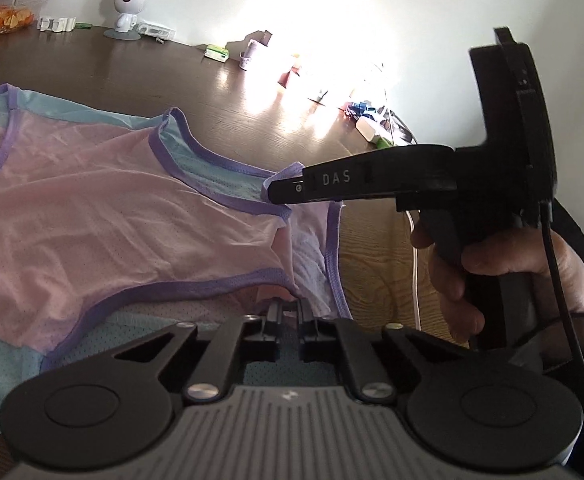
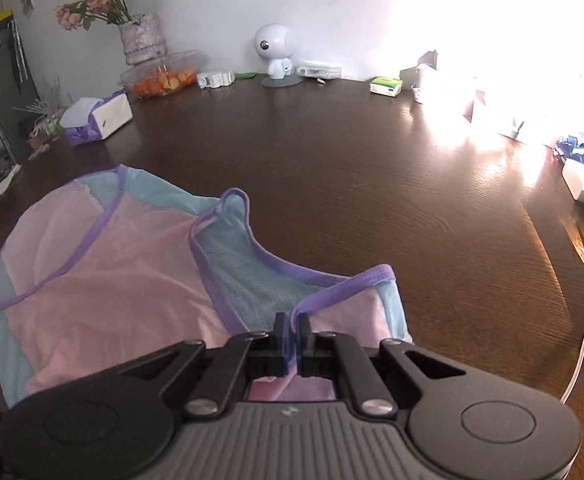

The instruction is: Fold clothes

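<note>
Clearly, the mesh tank top (image 2: 131, 264) is pinched at its purple-trimmed strap by the right gripper (image 2: 291, 322), and by the left gripper (image 1: 289, 307) at its hem.

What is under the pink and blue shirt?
The shirt lies on a dark wooden table, whose bare top shows around it. Whatever is directly under the cloth is covered and cannot be seen.
</note>
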